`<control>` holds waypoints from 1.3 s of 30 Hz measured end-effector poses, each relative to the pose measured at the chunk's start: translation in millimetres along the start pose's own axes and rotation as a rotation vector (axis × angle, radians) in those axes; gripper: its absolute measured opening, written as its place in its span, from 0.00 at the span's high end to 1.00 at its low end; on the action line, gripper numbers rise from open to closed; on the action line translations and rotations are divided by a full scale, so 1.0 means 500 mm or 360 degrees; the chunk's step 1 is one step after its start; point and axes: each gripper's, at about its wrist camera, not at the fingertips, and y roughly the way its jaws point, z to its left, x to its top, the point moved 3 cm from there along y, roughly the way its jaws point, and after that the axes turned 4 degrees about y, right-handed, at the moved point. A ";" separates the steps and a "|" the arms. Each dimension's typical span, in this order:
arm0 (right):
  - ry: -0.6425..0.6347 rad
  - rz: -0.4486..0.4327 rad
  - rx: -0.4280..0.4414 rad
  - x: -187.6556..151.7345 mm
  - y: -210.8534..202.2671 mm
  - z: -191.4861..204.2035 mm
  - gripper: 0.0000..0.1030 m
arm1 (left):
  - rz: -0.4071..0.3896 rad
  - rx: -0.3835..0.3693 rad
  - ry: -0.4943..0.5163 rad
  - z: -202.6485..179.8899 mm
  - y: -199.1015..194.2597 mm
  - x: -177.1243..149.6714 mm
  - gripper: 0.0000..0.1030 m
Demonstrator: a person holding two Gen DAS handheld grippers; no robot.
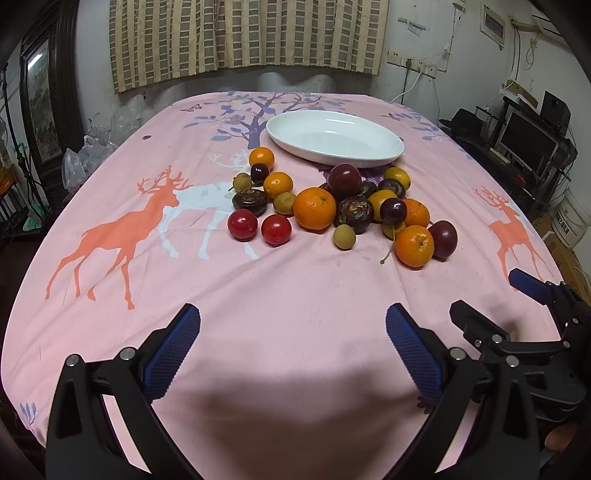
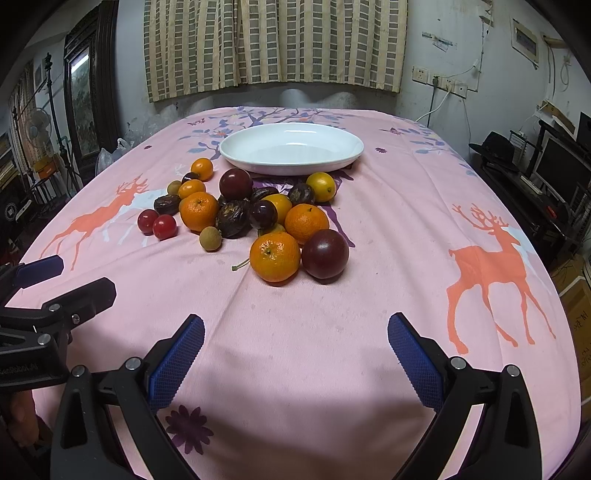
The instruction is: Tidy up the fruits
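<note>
A heap of mixed fruit lies mid-table: oranges (image 1: 314,208) (image 2: 274,256), dark purple passion fruits (image 1: 344,179) (image 2: 325,253), red cherry tomatoes (image 1: 242,224) (image 2: 164,226), tan longans (image 1: 344,236) (image 2: 210,238), dark cherries and small yellow citrus. Behind the heap stands an empty white oval dish (image 1: 384,146) (image 2: 343,155). My left gripper (image 1: 293,321) hovers open over bare cloth in front of the heap, nothing between its fingers. My right gripper (image 2: 295,326) is likewise open and empty, near the front orange. Each gripper shows in the other's view, the right gripper (image 1: 491,295) and the left gripper (image 2: 74,277).
A pink cloth with orange deer (image 1: 122,229) (image 2: 491,266) covers the table. A checked curtain (image 1: 243,33) hangs behind. Plastic bags (image 1: 88,147) sit off the left edge; a desk with monitors (image 1: 528,144) and boxes stand to the right.
</note>
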 end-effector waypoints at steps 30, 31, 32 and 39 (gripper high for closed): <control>0.0000 0.0033 0.0034 -0.017 0.004 0.010 0.03 | 0.0009 -0.0003 -0.0003 0.006 0.003 -0.009 0.04; 0.0001 0.0038 0.0040 -0.017 0.005 0.010 0.03 | 0.0010 -0.0004 -0.0003 0.006 0.003 -0.010 0.04; 0.0003 0.0049 0.0057 -0.017 0.006 0.010 0.03 | 0.0008 -0.0004 -0.0006 0.007 0.003 -0.010 0.04; -0.0002 0.0137 0.0174 -0.007 0.029 0.015 0.03 | 0.0017 -0.0004 -0.0005 0.034 0.019 -0.008 0.04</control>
